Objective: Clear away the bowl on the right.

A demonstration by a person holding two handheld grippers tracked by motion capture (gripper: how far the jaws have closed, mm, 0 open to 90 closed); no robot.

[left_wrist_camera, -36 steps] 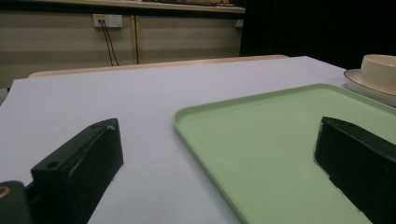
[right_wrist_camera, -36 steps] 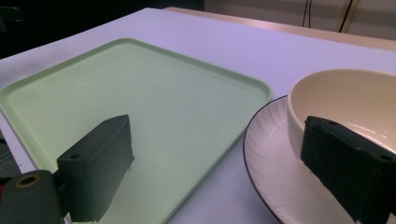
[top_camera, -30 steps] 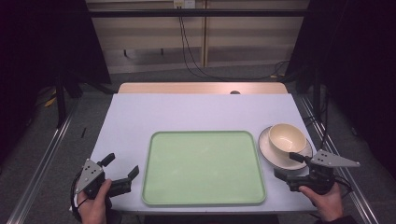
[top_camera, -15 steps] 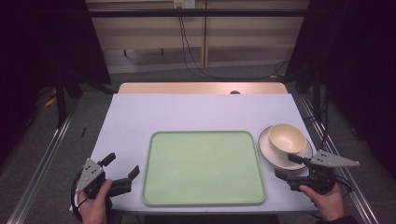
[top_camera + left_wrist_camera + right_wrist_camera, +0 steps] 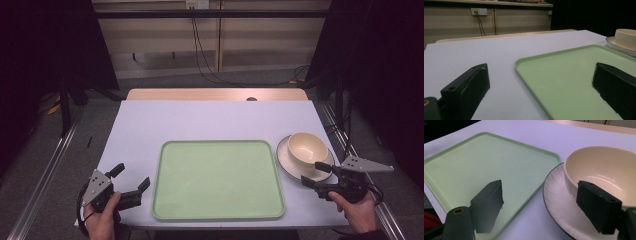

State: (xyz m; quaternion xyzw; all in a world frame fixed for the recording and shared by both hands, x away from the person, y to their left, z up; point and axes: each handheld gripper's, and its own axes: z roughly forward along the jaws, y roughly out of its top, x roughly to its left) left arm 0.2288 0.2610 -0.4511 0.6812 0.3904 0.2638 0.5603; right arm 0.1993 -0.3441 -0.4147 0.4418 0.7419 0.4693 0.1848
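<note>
Both grippers' jaws open and empty, right gripper (image 5: 314, 175) by unmarked bowl (image 5: 307, 147), lately narrowing.

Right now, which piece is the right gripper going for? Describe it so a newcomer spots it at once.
Start at the big green tray in the middle of the white table. Just off its right edge sits a white saucer with a dark rim. On that saucer stands the cream bowl, empty and glossy inside, the only deep, round vessel here; the open right gripper is right beside it.
</note>
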